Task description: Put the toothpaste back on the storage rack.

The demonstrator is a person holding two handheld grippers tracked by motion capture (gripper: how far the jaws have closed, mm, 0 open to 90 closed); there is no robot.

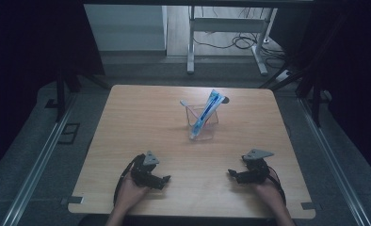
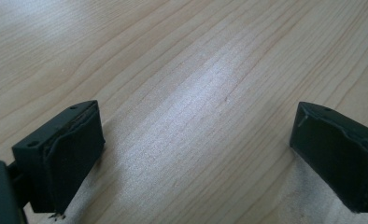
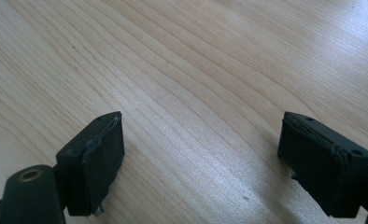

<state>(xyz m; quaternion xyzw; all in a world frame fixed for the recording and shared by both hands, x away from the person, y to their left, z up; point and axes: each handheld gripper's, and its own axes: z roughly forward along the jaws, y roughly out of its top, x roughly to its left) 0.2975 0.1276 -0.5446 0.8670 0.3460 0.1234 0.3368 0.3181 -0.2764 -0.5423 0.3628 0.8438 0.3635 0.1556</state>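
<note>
Pale wood-grain table (image 1: 141,122) under dim light, dark curtains either side, grey floor and white desk legs with loose cables beyond the far edge. Toward the far middle of the top, well apart from both tools: small clear plastic cup-like holder (image 1: 207,127) with a blue-and-white squeeze tube (image 1: 205,114) leaning in it, cap end down, flat crimped end up and tilted to the right. Some pale, thin piece also at the holder's left rim, too small to identify.

Left gripper (image 1: 163,180) low at the near edge, held in a hand, jaws spread wide with bare wood between them in the left gripper view (image 2: 196,154). Right gripper (image 1: 232,174) likewise near the front edge, jaws parted and empty in the right gripper view (image 3: 201,158). Neither touching anything but the tabletop region below.

Probably light, that tube, and soft in the belly: likely to dent or ooze if pinched hard. Best taken across the upper body just below the crimp, flat faces to the pads, gently. Glossy skin, so some slip possible. Holder likely light and tippy too; wiser steadied with the other tool at the wall, or the tube drawn out along its own lean rather than straight up.
</note>
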